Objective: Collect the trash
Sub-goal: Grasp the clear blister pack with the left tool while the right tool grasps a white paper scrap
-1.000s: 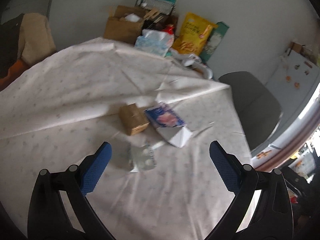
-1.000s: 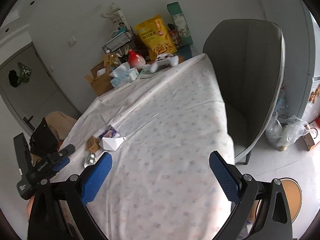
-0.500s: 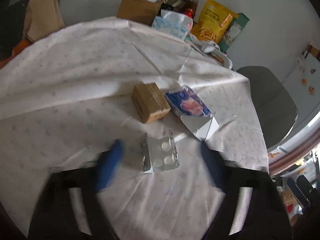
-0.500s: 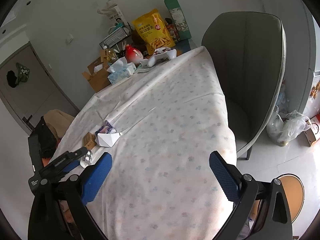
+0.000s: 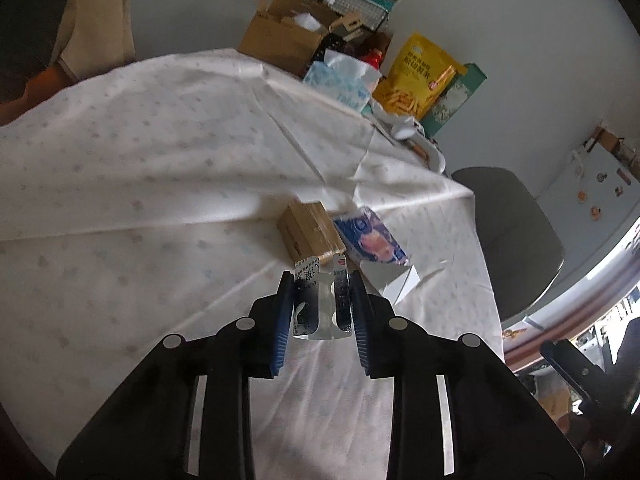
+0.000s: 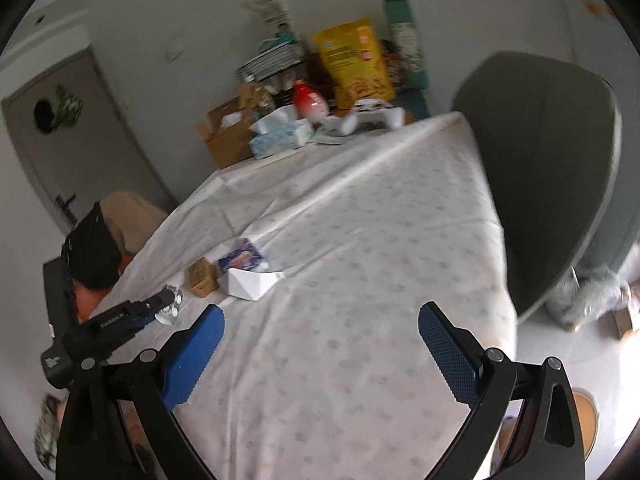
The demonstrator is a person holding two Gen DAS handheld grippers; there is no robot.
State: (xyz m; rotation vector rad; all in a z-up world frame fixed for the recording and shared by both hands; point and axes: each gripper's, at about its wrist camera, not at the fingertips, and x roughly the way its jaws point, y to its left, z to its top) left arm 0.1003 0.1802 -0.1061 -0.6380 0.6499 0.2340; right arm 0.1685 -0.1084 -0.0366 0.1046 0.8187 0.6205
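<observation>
From my left wrist camera, my left hand-held gripper is clamped on a clear blister pack, which sits upright between the blue pads, above the tablecloth. Just beyond it on the table lie a small brown box, a blue wrapper touching the box's right side, and a white folded carton just beside the wrapper, toward the table's right edge. A heap of groceries and a cardboard box crowd the far corner; whether any of that is trash I cannot tell.

From my right wrist camera, my right hand-held gripper hangs wide apart with nothing in it, over the near end of the table. The left hand-held gripper shows at the left edge with the blister pack at its tip. The brown box, wrapper and carton sit near it.

I judge the job barely begun: one piece is in hand, three remain on the table, and no bin is clearly visible.
</observation>
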